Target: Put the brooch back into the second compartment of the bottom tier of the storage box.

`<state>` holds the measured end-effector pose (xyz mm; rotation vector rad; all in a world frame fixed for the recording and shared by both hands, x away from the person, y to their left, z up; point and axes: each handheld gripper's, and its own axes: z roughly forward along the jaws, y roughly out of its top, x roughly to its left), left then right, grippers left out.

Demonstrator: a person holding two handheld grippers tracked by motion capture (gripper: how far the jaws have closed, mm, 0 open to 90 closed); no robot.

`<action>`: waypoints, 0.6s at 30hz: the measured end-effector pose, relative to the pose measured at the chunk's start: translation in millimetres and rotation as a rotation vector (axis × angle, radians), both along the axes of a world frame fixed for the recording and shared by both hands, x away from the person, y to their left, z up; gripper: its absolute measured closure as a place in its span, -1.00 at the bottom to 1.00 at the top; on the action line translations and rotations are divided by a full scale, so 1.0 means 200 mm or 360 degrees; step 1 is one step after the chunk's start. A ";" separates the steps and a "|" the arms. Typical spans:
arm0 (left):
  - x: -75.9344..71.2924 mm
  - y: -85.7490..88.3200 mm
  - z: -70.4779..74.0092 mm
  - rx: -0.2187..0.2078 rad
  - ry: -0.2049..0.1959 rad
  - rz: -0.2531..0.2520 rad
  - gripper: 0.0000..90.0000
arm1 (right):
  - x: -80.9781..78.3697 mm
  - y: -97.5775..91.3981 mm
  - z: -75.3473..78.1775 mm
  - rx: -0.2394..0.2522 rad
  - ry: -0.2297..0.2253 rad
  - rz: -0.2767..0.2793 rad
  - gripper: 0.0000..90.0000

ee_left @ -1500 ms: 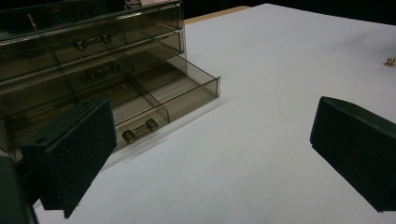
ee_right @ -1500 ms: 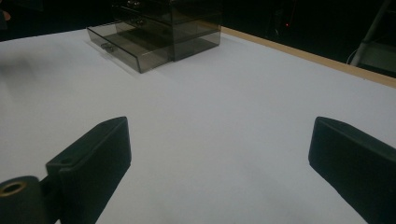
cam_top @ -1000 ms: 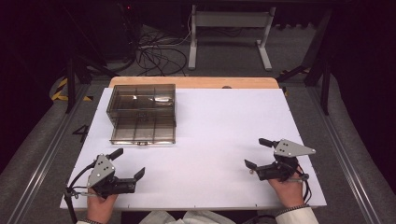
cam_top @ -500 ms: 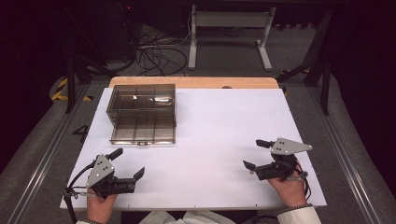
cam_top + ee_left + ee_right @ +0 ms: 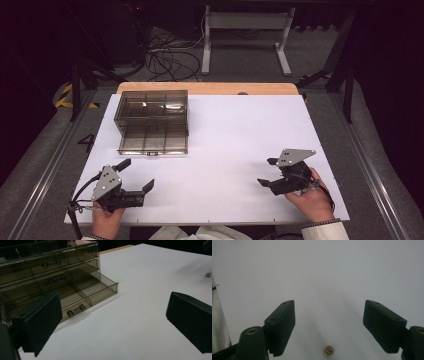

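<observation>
Work in hand: picking a small gold trinket [image 5: 328,350] off the white tabletop [image 5: 230,135], likely for the clear drawer box [image 5: 152,120]
Trinket: on the tabletop near its right front corner, low between the right claw [image 5: 329,327] pads, touching neither
Right claw: jaws have just been closing, part-way in, nothing gripped yet
Left claw [image 5: 134,175]: wide apart, empty, near the left front corner
Drawer box: at the left rear, bottom drawer [image 5: 92,293] pulled out and looking empty
Done: drawer open
Left: grasp, carry, drop in

Dark room, grey floor [image 5: 45,145], tangled cables [image 5: 165,55].
</observation>
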<state>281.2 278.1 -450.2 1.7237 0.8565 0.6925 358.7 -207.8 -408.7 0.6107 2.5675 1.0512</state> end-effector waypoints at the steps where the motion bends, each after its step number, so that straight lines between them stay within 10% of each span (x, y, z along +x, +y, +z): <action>1: 0.00 0.00 0.00 0.0000 0.0000 0.0000 -0.97 | 0.00 0.00 0.00 0.0000 0.0000 0.0000 -0.39; 18: 0.01 0.00 0.00 0.0004 0.0004 0.0006 -0.97 | 0.04 0.03 -0.05 -0.0309 0.0178 -0.0045 -0.07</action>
